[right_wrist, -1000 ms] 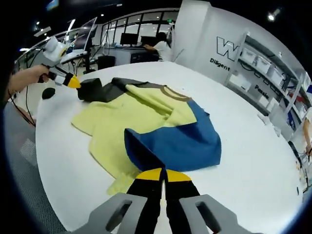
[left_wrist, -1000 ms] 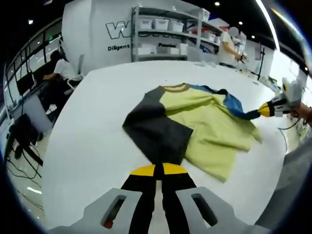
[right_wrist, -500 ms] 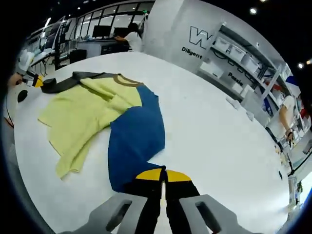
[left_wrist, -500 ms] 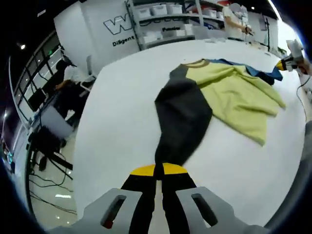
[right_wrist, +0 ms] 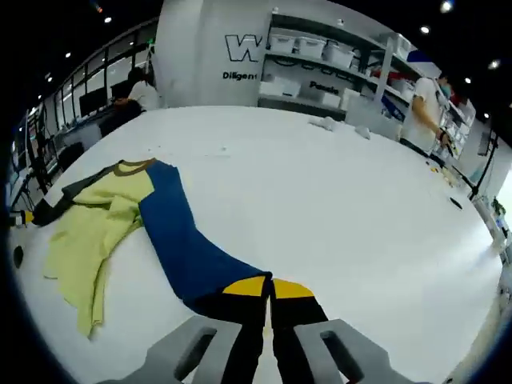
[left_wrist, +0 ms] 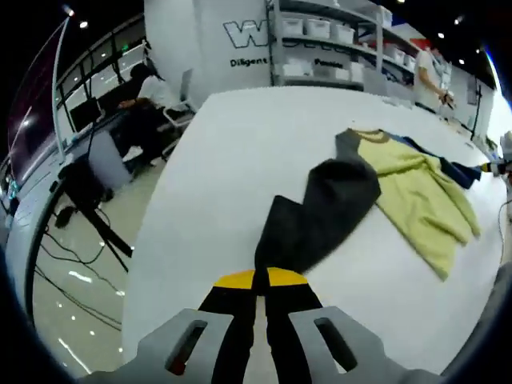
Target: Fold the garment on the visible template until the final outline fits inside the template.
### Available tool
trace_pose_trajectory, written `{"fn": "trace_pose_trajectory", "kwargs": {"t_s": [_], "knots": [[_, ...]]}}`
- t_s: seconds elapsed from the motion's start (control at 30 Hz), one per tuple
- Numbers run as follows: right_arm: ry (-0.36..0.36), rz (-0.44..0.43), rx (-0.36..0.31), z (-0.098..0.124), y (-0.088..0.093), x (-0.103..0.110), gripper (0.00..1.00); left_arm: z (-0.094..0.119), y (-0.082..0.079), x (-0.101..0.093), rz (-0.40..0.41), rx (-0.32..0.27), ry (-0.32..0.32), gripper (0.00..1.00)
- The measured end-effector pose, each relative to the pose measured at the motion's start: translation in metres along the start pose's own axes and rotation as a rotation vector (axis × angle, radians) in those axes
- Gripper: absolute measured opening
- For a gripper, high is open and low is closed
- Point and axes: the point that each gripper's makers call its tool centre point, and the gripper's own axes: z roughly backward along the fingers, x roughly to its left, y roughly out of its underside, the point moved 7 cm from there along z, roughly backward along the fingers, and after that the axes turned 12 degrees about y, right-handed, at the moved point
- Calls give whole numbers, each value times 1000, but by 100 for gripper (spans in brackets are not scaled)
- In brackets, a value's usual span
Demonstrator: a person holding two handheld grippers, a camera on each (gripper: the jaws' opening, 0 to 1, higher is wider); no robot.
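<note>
Broad, smooth white desk (left_wrist: 240,160), matte and rounded at the near edge. Spread across it, a soft knit garment (left_wrist: 416,180): pale yellow-green body, tan ribbed collar, one charcoal sleeve (left_wrist: 320,212) and one blue sleeve (right_wrist: 180,240). Lies limp and rumpled, body bunched in loose folds, both sleeves pulled out long and narrow. No template outline to be made out on the desk.

Left gripper (left_wrist: 260,278), yellow-tipped with black fingers, pressed together on the cuff end of the charcoal sleeve. Right gripper (right_wrist: 268,286), same build, fingers likewise pinched tight on the end of the blue sleeve. In the left gripper view, the right gripper seen small at the far right edge beside the blue cloth.

Against a second ago: sleeves then folded short and wide over the yellow body, now drawn out into long strips away from it; body flatter and farther from both cameras. Grey metal shelving with white bins (right_wrist: 320,56) behind, glossy floor (left_wrist: 72,272) beside the desk.
</note>
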Motion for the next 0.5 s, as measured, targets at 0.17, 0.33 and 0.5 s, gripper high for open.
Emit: {"fn": "trace_pose_trajectory", "kwargs": {"t_s": [0.17, 0.33, 0.5], "knots": [[63, -141, 27, -3, 10, -22, 0, -1, -5, 6, 67, -52, -6, 1], [69, -183, 28, -6, 19, -29, 0, -2, -6, 13, 99, -62, -34, 1], [110, -235, 43, -10, 24, -36, 0, -2, -13, 22, 198, -122, -75, 1]]}}
